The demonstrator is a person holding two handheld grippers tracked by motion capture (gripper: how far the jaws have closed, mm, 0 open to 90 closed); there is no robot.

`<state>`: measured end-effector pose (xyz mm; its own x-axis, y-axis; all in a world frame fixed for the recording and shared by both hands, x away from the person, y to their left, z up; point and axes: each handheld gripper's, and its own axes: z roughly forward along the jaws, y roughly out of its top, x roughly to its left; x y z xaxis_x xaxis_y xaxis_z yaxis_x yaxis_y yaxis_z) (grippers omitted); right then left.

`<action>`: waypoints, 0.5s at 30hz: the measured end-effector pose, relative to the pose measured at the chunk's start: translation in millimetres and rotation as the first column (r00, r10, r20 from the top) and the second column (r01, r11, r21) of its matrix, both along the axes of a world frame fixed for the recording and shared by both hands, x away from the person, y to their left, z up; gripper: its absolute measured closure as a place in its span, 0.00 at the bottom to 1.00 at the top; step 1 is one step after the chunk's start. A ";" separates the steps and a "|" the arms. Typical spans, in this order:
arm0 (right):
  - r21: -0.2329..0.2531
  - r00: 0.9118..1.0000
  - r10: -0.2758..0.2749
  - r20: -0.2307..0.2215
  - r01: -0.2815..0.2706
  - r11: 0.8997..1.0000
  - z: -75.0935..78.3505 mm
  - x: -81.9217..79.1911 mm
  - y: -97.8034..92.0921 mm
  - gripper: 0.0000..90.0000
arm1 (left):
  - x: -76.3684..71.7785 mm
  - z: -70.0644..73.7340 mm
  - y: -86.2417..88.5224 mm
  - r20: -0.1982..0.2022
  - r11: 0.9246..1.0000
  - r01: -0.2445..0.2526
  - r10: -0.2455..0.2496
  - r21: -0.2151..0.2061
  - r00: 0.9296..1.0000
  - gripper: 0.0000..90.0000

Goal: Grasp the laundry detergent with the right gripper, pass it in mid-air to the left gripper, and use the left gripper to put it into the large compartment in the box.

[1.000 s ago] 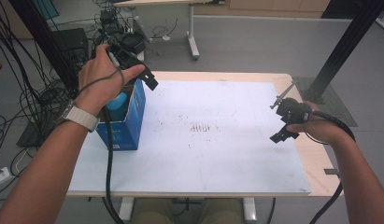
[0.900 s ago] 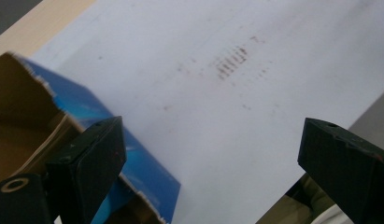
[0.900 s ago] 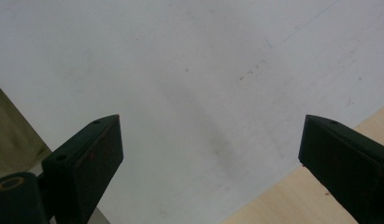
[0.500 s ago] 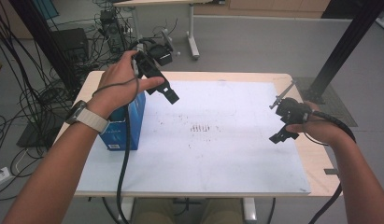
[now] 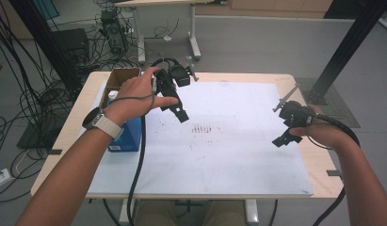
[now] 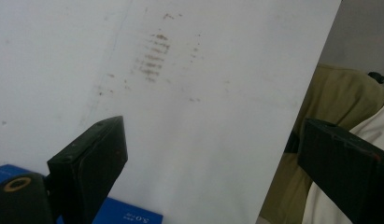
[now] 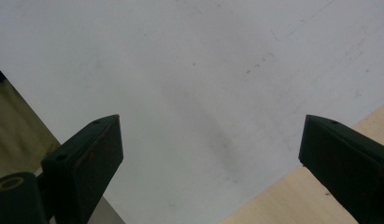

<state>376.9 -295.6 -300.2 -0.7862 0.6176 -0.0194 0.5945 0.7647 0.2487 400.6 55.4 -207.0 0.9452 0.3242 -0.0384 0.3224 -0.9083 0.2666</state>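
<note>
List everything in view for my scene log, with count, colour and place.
Blue cardboard box: one, blue, open brown flaps, table's left edge.
White sheet: one, white with faint dark marks, covering most of the table.
Wooden table: one, light wood.
Tangled cables: many, black, floor at left.
Wristwatch: one, pale strap, left wrist.
Left gripper: black, open, above the sheet beside the box.
Right gripper: black, open, above the sheet's right edge.

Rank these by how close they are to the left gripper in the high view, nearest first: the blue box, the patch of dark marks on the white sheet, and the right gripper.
From the left gripper:
1. Patch of dark marks, just right of it and nearer the person, mid-sheet.
2. Blue box, to its left, at the table's left edge.
3. Right gripper, far across the white sheet, near the table's right edge.
The first two are fairly close to call.
</note>
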 end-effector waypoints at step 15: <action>0.013 1.000 -0.008 -0.014 0.008 1.000 -5.7 1.4 -4.5 0.07 | -2.1 -26.4 -16.0 0.015 0.998 0.057 -0.058 0.022 0.998 0.10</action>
